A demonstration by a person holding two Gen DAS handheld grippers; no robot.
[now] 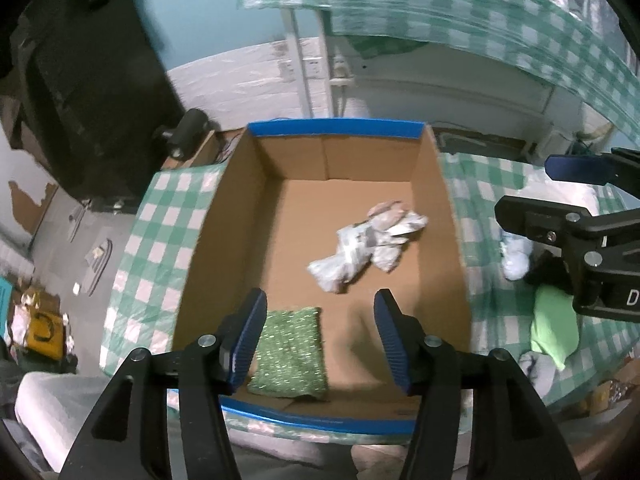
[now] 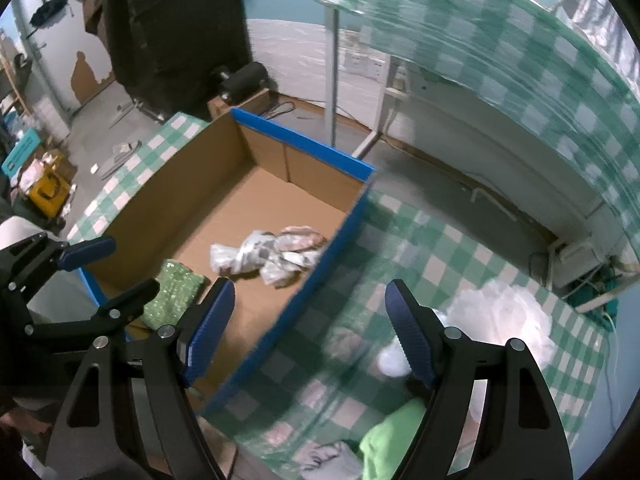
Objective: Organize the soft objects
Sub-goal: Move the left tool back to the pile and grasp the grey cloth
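Note:
An open cardboard box (image 1: pixel 236 184) with blue rims stands on the green-checked table; it also shows in the right wrist view (image 2: pixel 160 184). Inside lie a green sparkly pad (image 1: pixel 290 354) (image 2: pixel 172 292) and a crumpled white-and-pink bundle (image 1: pixel 366 246) (image 2: pixel 268 256). My left gripper (image 1: pixel 320 344) is open and empty above the box's near end. My right gripper (image 2: pixel 308 332) (image 1: pixel 532 192) is open and empty over the table right of the box. Beside it lie a white fluffy mass (image 2: pixel 504 320), a light green cloth (image 2: pixel 390 444) (image 1: pixel 554 330) and a grey cloth (image 2: pixel 326 460).
The checked table (image 1: pixel 160 240) ends at the left over a grey floor with clutter (image 1: pixel 36 320). A second checked table (image 2: pixel 500 60) stands behind. A dark cabinet (image 1: pixel 88 80) is at the back left. Cables and a power strip (image 2: pixel 592 280) lie at the right.

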